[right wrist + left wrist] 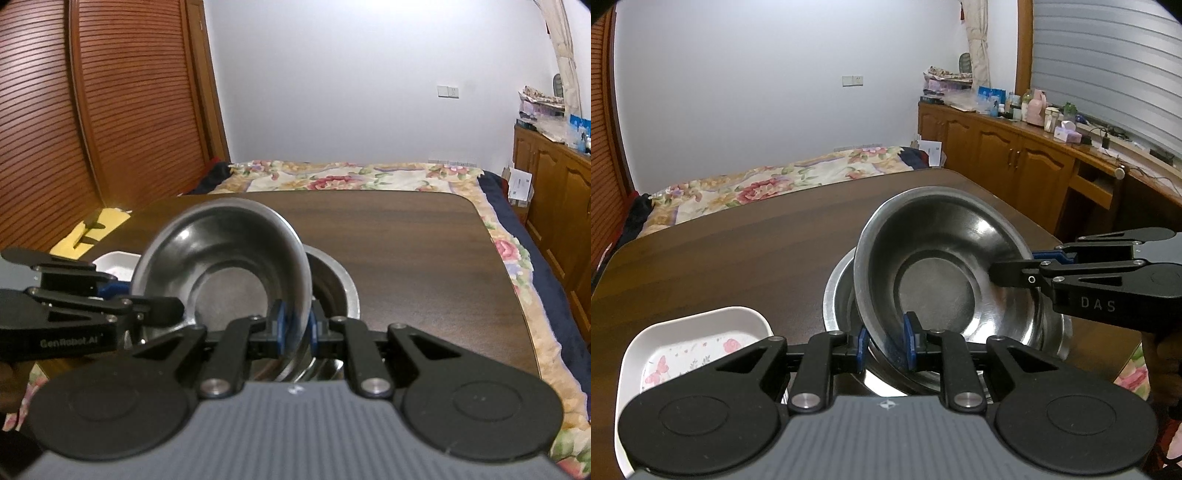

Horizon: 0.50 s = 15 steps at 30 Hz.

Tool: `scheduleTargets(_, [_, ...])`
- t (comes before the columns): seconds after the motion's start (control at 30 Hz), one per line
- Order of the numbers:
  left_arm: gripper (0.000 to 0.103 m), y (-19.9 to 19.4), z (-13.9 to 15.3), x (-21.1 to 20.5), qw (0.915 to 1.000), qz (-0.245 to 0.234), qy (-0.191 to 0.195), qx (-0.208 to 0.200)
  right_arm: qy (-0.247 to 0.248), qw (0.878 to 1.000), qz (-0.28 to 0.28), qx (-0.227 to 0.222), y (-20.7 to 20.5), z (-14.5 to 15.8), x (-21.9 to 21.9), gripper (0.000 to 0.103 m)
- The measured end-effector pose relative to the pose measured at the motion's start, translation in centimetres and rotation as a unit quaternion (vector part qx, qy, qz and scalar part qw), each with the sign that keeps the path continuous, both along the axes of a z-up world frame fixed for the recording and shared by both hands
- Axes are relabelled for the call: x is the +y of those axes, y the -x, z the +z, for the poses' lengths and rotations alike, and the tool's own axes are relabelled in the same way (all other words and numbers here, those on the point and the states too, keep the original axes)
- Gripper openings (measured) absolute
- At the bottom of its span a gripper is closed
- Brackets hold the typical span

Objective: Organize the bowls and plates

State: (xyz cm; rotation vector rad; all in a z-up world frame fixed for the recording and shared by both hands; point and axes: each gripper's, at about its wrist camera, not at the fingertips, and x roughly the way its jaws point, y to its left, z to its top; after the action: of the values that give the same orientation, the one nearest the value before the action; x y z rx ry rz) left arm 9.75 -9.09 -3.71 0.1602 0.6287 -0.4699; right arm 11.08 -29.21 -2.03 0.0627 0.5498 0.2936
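A steel bowl [942,266] hangs tilted just above a second steel bowl [836,295] that stands on the brown table [738,251]. My left gripper [886,343] is shut on the near rim of the tilted bowl, its blue pads on either side of the wall. From the right, my right gripper [1015,266] is shut on the opposite rim. In the right wrist view the same tilted bowl [221,258] sits between the right gripper's [296,325] pads, the left gripper [144,297] grips its left edge, and the lower bowl [340,284] shows behind.
A white tray with a flower pattern [701,332] lies on the table left of the bowls. A bed with a floral cover [351,177] stands beyond the table's far edge. Wooden cabinets [1015,155] run along the right and a slatted wooden door [92,110] is on the left.
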Motion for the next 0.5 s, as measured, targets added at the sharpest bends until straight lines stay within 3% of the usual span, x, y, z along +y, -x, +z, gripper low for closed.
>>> scheduleTargets(0.5, [0.021,0.4,-0.17,0.01,0.9998,0.011,0.014,-0.006,0.037,0.999,0.001,-0.011,0.09,-0.31,0.49,0.016])
